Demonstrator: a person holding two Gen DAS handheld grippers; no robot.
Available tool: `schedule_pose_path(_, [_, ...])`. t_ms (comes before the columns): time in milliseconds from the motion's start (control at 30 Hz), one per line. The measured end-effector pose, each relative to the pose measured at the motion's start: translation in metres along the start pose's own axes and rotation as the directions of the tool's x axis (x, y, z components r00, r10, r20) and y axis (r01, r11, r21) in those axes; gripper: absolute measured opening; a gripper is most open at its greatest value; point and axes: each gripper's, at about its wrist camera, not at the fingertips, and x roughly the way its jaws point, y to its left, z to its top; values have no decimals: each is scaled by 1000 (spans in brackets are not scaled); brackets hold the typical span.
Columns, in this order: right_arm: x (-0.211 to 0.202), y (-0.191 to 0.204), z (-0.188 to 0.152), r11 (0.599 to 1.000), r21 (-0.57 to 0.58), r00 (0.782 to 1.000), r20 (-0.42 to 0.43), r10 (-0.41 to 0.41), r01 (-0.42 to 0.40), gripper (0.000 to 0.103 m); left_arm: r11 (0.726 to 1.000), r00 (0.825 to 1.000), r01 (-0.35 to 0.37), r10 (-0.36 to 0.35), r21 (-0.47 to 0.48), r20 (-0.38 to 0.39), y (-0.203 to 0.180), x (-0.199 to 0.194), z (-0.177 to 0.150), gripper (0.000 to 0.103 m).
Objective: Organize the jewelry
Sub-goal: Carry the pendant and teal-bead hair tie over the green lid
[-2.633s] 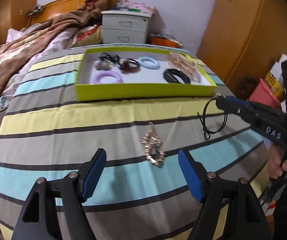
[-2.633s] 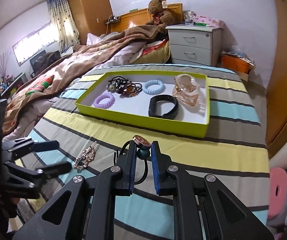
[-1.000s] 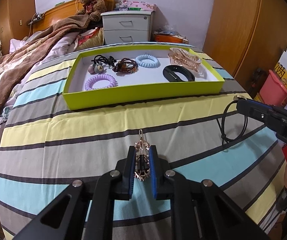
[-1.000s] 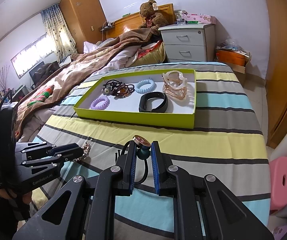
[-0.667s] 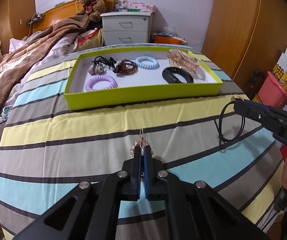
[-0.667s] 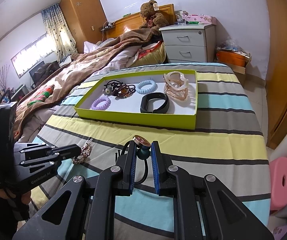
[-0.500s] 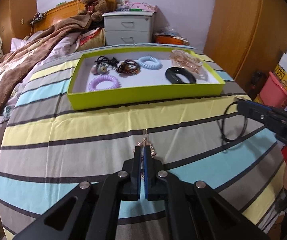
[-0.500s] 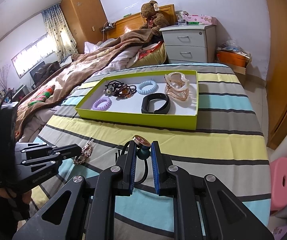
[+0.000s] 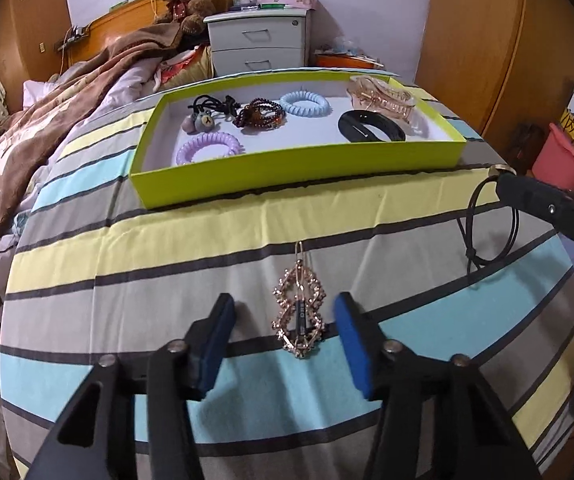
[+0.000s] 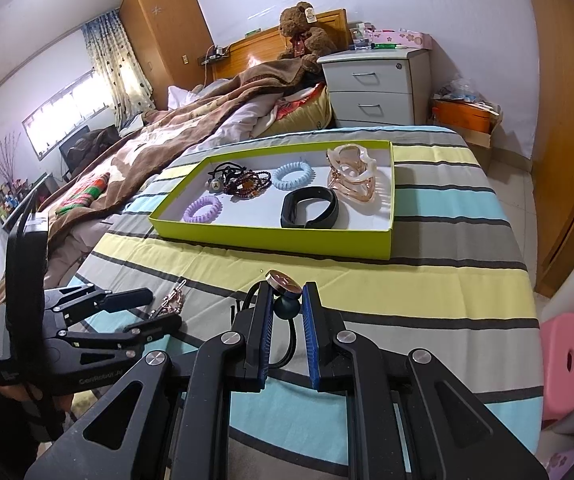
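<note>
A gold filigree hair clip (image 9: 298,312) lies flat on the striped bedspread between the blue pads of my left gripper (image 9: 284,314). Its jaws are opening and neither pad touches the clip. From the right wrist view the left gripper (image 10: 159,308) sits low at the left, with the clip (image 10: 172,303) at its tips. My right gripper (image 10: 287,294) is shut on a black hair tie (image 10: 285,306) by its dark ball and gold disc; the cord loop (image 9: 487,232) hangs down to the bedspread. Farther back stands the lime-green tray (image 9: 287,178).
The tray (image 10: 271,243) holds a purple coil tie (image 9: 210,151), a blue coil tie (image 9: 305,103), a bead bracelet (image 9: 259,114), a black band (image 9: 371,131), a rose claw clip (image 9: 383,98) and a bear-charm tie (image 9: 207,110). A brown blanket (image 10: 159,148) lies left, a nightstand (image 10: 375,92) behind, a pink stool (image 10: 567,356) right.
The left jaws, shut on the gold clip half a second ago, have come apart, and the clip now rests free on the bedspread. The right gripper and its hair tie have not moved.
</note>
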Motion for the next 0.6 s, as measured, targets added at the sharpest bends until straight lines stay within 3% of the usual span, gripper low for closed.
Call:
schedule_pose_path(33, [0,0,0,1000,1,1000,0,0,0,15,1000,1000,-1,1,10,-2,-1,-1,1,29])
schedule_pose_path(67, [0,0,0,1000,1,1000,-1,2,-2,15,1000,1000,5,-5,19,-4,-2,-1,2,25])
schedule_pose_path(600, [-4,6,6,1000,-16,1000,14,-10,11,15,1000,998,31,-30,-8,58,4,-20,9,25])
